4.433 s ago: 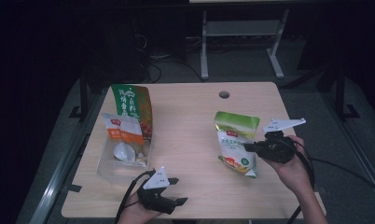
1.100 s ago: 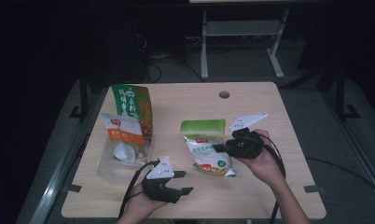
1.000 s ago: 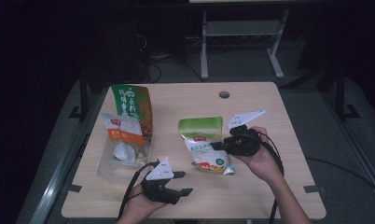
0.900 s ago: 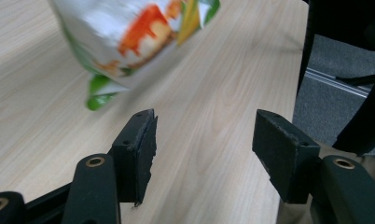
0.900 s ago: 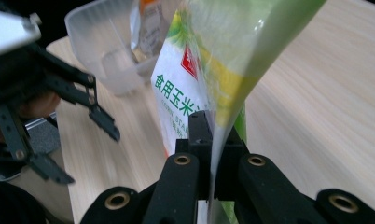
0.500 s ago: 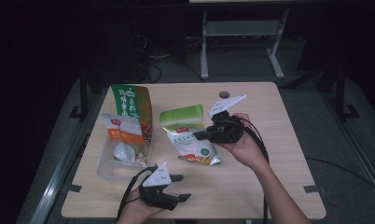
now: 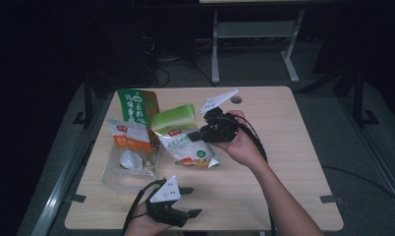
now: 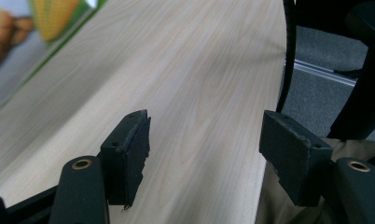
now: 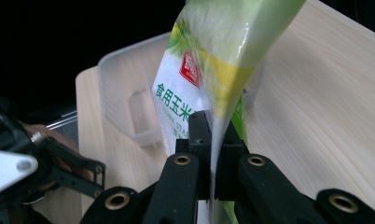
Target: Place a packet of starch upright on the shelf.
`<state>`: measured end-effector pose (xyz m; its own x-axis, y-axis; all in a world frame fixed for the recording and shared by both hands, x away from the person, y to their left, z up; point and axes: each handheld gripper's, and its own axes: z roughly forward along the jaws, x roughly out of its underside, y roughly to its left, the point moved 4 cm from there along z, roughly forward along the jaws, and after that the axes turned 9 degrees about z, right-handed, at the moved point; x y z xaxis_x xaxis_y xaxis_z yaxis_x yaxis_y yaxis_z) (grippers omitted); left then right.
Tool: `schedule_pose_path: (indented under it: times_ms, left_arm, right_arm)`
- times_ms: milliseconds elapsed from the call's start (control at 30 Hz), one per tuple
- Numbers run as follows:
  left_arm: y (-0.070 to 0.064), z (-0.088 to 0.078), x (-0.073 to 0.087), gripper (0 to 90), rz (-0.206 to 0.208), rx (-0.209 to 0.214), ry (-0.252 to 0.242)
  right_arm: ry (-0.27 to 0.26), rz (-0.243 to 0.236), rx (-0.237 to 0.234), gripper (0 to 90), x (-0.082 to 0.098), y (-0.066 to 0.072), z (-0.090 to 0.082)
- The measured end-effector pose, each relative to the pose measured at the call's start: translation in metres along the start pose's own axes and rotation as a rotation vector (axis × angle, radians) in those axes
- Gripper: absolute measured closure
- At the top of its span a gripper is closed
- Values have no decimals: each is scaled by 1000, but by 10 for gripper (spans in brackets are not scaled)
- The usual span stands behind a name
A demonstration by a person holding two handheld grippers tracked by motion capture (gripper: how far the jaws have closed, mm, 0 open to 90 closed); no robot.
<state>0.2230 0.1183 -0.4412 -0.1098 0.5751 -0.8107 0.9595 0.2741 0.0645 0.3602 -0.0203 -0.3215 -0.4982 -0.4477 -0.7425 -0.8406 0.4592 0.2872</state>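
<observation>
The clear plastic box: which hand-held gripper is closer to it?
Left. The left hand-held gripper sits just beside the clear plastic box; the right hand-held gripper holds a green bag farther off.

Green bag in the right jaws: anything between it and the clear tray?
Nothing visible. The green bag hangs from the right gripper, close beside the clear tray, which already holds two packets.

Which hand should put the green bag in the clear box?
Probably the right. Its hand-held gripper is shut on the green bag, hanging beside the clear box. The left hand-held gripper is open with nothing between its jaws, near the table edge.
</observation>
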Motion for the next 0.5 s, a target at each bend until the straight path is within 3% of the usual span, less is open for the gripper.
schedule_pose_path:
  times_ms: [300,500]
  left_arm:
    - [-7,0,6,320,-10,4,14]
    - [-8,0,6,320,14,7,24]
  right_arm:
    - [-3,-44,-33,880,-24,16,16]
    - [-16,-56,-45,880,-35,24,17]
